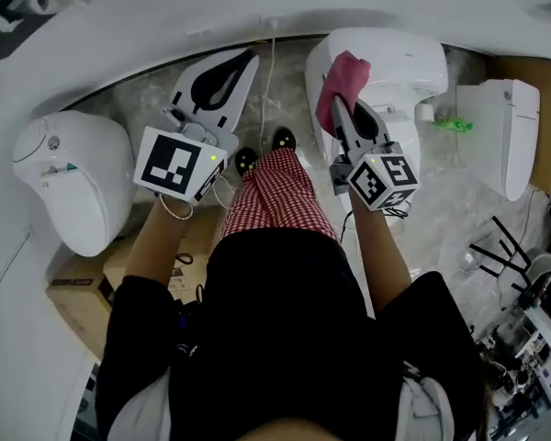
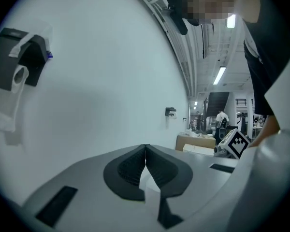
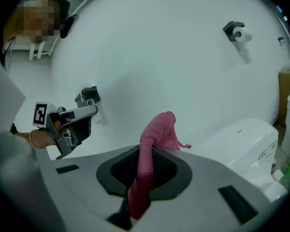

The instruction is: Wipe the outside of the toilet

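A white toilet [image 1: 399, 62] stands against the curved white wall, ahead and to the right of the person's feet. My right gripper [image 1: 338, 108] hangs over its left side, shut on a pink cloth [image 1: 342, 83] that sticks up past the fingertips. In the right gripper view the pink cloth [image 3: 157, 132] rises out of the shut right gripper [image 3: 147, 153], with the toilet [image 3: 246, 139] lower right. My left gripper [image 1: 241, 65] is held out over the floor to the left, shut and holding nothing. In its own view the left gripper [image 2: 145, 150] points at bare wall.
A second white toilet [image 1: 73, 177] sits at the left beside cardboard boxes [image 1: 78, 297]. A third white unit [image 1: 507, 134] is at the right, with a green item [image 1: 455, 124] near it. A cable [image 1: 270, 81] runs along the marbled floor. Clutter [image 1: 523, 338] fills the lower right. Paper holders [image 3: 236, 31] hang on the wall.
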`<action>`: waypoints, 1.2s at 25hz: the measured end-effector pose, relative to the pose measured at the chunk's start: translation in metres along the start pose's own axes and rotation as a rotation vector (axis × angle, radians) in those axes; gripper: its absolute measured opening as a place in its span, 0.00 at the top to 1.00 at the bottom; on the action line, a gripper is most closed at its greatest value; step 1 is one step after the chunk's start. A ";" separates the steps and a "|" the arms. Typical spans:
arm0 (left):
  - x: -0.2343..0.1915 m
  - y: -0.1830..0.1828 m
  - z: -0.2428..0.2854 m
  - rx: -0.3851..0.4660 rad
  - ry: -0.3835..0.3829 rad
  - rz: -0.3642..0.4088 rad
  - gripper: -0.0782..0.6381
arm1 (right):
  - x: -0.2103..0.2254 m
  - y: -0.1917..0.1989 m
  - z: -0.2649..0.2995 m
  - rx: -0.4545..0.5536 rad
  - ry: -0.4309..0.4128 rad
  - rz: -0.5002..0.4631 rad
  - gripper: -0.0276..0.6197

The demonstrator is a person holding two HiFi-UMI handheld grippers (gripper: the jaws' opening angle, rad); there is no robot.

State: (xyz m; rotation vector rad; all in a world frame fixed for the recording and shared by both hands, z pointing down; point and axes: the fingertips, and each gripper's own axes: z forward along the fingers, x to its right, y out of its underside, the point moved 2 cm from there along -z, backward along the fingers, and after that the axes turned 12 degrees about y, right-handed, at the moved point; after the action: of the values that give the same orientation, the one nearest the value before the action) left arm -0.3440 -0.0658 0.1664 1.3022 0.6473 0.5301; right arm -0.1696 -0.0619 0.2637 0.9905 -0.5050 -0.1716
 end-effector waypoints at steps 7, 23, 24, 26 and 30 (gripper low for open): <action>-0.006 0.045 0.028 -0.008 -0.068 -0.058 0.88 | 0.013 0.044 0.069 -0.068 0.009 0.026 0.87; -0.028 0.145 0.034 -0.012 -0.124 -0.159 0.88 | 0.051 0.109 0.180 -0.181 0.151 0.192 0.87; -0.029 0.150 0.032 -0.013 -0.126 -0.173 0.88 | 0.054 0.110 0.184 -0.183 0.176 0.210 0.87; -0.030 0.157 0.029 -0.006 -0.130 -0.197 0.88 | 0.062 0.113 0.186 -0.185 0.235 0.232 0.87; -0.030 0.162 0.022 -0.006 -0.129 -0.233 0.88 | 0.076 0.119 0.180 -0.195 0.304 0.292 0.87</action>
State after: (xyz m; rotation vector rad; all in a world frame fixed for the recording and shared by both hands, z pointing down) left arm -0.3502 -0.0703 0.3322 1.2248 0.6789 0.2554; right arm -0.2008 -0.1606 0.4677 0.7256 -0.3404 0.1872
